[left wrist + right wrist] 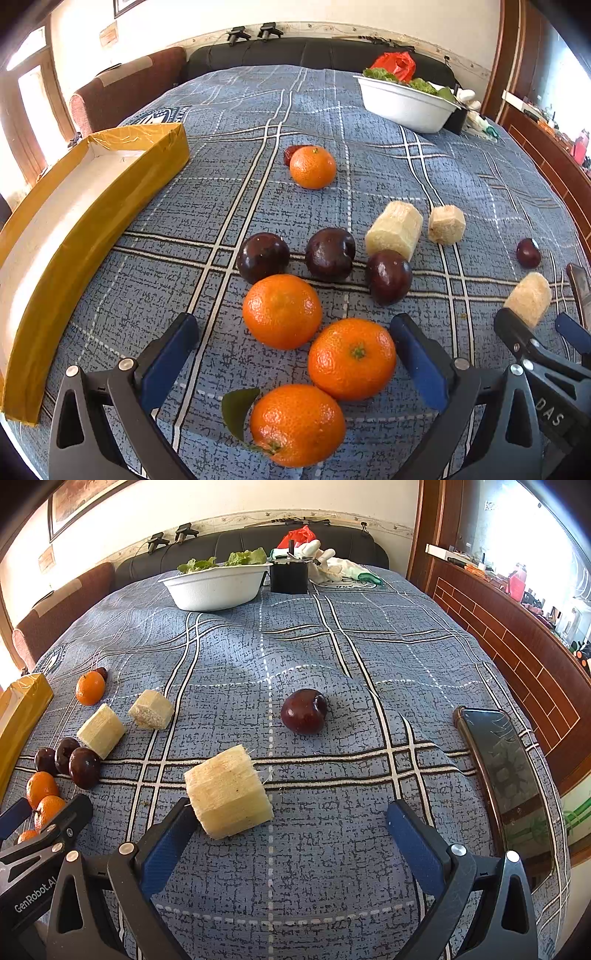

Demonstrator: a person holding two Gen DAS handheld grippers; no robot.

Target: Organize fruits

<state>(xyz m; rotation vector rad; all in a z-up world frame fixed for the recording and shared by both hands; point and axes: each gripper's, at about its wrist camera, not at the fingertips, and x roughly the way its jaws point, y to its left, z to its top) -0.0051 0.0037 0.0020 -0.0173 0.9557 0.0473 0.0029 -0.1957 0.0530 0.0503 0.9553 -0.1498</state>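
Observation:
Fruit lies on a blue checked cloth (332, 110). My left gripper (295, 354) is open and empty, its blue fingers either side of two oranges (282, 312) (351, 359); a third orange (297, 424) with a leaf lies nearer. Three dark plums (263, 257) sit behind them, then pale sugarcane pieces (394, 229) and a far orange (313, 167). My right gripper (288, 834) is open and empty, its left finger beside a sugarcane piece (229, 795). A lone plum (304, 711) lies ahead of it.
An open yellow-taped cardboard box (110, 184) lies at the left. A white bowl (216, 587) of lettuce, a black box (289, 576) and gloves stand at the far end. A phone (508, 775) lies at the right edge. Sofa and chair stand behind.

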